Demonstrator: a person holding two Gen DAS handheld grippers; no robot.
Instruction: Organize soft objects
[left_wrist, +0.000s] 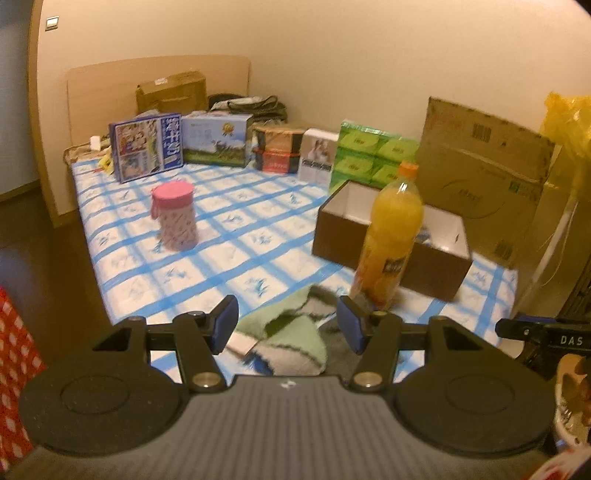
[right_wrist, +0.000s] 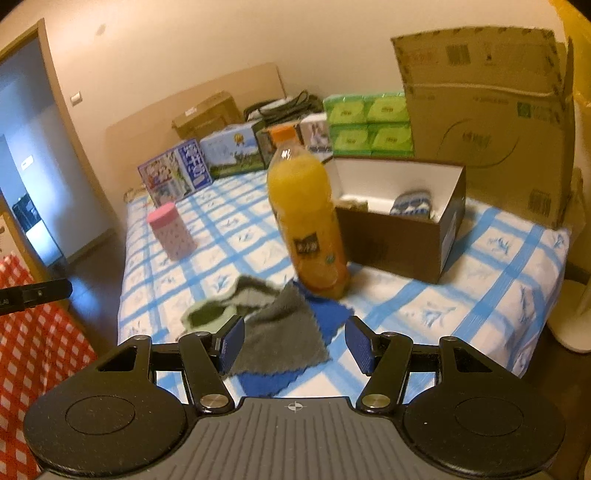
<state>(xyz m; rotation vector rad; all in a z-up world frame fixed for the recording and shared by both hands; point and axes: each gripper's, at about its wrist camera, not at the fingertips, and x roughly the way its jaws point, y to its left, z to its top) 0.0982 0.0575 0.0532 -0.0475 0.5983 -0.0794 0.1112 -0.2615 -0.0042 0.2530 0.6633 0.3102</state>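
Observation:
A pile of soft cloths lies at the near edge of the blue-checked bed (right_wrist: 480, 295): a green-edged towel (left_wrist: 291, 332) (right_wrist: 214, 314), a grey cloth (right_wrist: 280, 332) and a blue cloth (right_wrist: 325, 314) under it. My left gripper (left_wrist: 288, 325) is open, just above the green towel. My right gripper (right_wrist: 293, 341) is open over the grey and blue cloths. An open brown box (left_wrist: 391, 236) (right_wrist: 402, 218) stands behind, with a rolled blue-white cloth (right_wrist: 412, 203) inside.
An orange juice bottle (left_wrist: 391, 236) (right_wrist: 310, 221) stands between the cloths and the box. A pink canister (left_wrist: 173, 218) (right_wrist: 171, 230) stands at the left. Boxes and green tissue packs (left_wrist: 369, 155) line the far side; a large cardboard box (right_wrist: 487, 122) stands at the right.

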